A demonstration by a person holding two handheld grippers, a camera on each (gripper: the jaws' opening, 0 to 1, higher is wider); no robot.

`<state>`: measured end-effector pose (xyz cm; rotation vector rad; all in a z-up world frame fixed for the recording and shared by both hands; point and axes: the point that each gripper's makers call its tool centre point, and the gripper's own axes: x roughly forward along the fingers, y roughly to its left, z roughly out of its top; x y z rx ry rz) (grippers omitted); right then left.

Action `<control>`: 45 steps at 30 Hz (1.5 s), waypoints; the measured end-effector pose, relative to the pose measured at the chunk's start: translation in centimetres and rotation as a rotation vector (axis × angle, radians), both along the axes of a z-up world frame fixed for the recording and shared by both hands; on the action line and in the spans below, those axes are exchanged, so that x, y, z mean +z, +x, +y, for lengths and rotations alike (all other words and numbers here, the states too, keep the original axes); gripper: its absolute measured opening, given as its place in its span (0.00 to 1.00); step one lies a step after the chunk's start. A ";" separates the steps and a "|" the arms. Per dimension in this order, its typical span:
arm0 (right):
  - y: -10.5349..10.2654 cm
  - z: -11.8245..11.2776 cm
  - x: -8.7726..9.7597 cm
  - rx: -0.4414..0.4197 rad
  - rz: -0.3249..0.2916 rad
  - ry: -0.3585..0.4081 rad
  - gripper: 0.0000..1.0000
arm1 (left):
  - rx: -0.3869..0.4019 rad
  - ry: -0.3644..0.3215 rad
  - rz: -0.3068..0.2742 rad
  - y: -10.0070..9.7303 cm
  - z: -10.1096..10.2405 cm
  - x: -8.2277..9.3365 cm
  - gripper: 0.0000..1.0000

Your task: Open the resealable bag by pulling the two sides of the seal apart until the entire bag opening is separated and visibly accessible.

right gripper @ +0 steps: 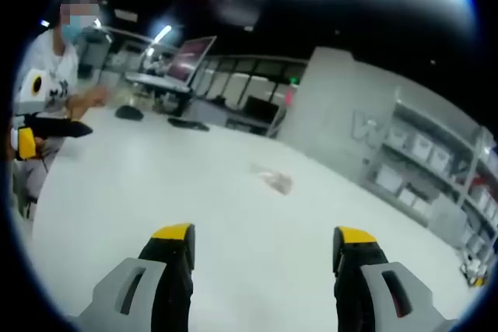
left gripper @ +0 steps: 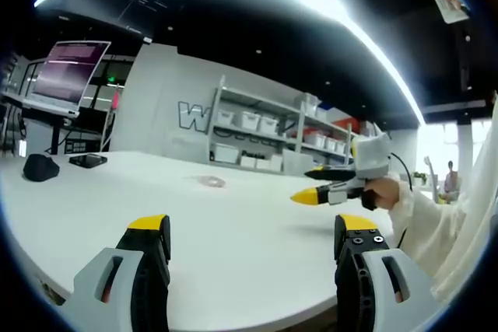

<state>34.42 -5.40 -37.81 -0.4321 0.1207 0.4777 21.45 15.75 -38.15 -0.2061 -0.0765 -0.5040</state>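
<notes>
Waiting out on the white table [left gripper: 233, 254], the resealable bag [left gripper: 211, 182] lies flat, small and clear, and nothing is touching it. Nearer than the bag, the left gripper [left gripper: 253, 231] hangs over the table with its yellow-tipped jaws spread wide and nothing between them. Right of the bag in the left gripper view, the right gripper [left gripper: 327, 192] comes in from the side, held by a sleeved hand [left gripper: 389, 192]. Over in the right gripper view its own jaws stand apart too, empty, with the bag [right gripper: 274, 181] ahead of them and well apart. As for progress: I'd say nothing is done yet. The seal looks untouched, though it's too small to read, so both approaches, both grips and the whole pull remain.
</notes>
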 end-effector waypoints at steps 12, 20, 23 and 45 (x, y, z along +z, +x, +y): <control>0.9 0.1 0.0 -0.004 0.008 0.034 0.72 | 0.000 0.002 0.005 -0.1 0.1 -0.1 0.85; 1.3 -0.2 -0.6 -0.010 0.039 0.081 0.72 | 0.002 0.002 0.005 0.0 0.0 -0.1 0.85; 1.5 -0.2 -0.8 -0.012 0.054 0.095 0.71 | 0.002 0.002 0.002 0.0 0.1 0.0 0.85; 2.6 -0.1 -2.2 -0.023 0.095 0.122 0.71 | -0.002 0.001 0.014 0.2 -0.1 -0.5 0.85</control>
